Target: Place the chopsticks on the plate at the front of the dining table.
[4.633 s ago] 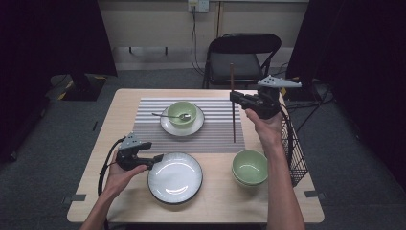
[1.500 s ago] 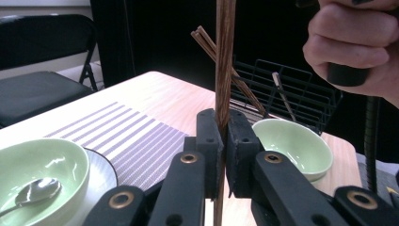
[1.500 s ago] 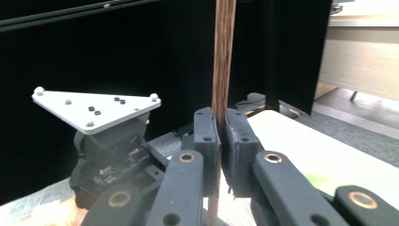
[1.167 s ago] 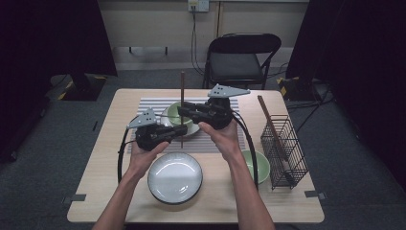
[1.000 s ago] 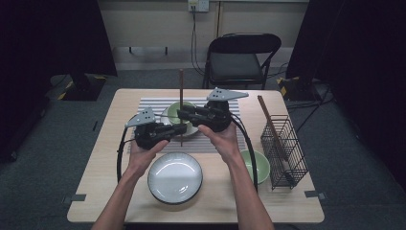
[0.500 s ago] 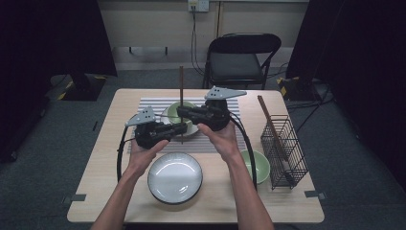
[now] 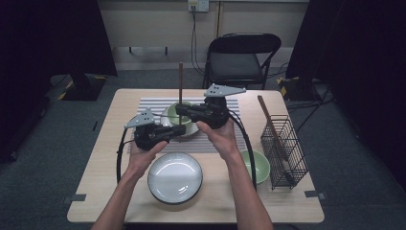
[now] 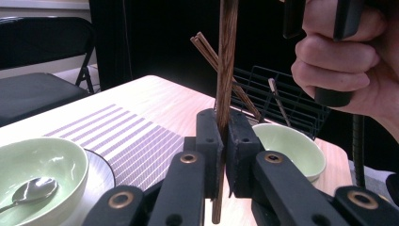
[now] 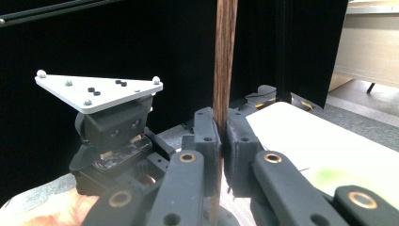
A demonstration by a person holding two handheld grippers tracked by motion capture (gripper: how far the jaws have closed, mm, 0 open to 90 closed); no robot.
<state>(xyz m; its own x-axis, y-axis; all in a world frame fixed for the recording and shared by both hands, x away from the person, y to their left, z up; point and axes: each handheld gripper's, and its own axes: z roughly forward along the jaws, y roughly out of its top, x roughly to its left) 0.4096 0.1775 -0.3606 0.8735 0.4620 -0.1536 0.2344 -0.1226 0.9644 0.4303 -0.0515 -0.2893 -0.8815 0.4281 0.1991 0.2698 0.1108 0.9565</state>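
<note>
Chopstick [image 7: 180, 86] is standing straight up over the middle of the desk [image 7: 110, 191], and both tools have hold of it at once. The left hand-held gripper [image 7: 178, 130] has its jaws clamped on the lower part of the stick, with the bottom tip poking out just below the pads, as the left gripper view shows. The right hand-held gripper [image 7: 180, 110] is pinching the same stick a bit higher up, jaws closed tight on it; they were closing within the last second and the stick sits right between them. Directly behind the stick, toward the far edge, there's a green bowl [image 7: 181, 115] with a spoon [image 8: 29, 192] in it, sitting on a plate on the striped mat [image 7: 153, 103]. An empty plate [image 7: 175, 177] sits near the front edge, and a second green bowl [image 7: 259, 165] is just right of it. A wire basket [image 7: 283, 153] stands at the right edge with more chopsticks [image 7: 270, 125] leaning in it, well apart from the held one.
</note>
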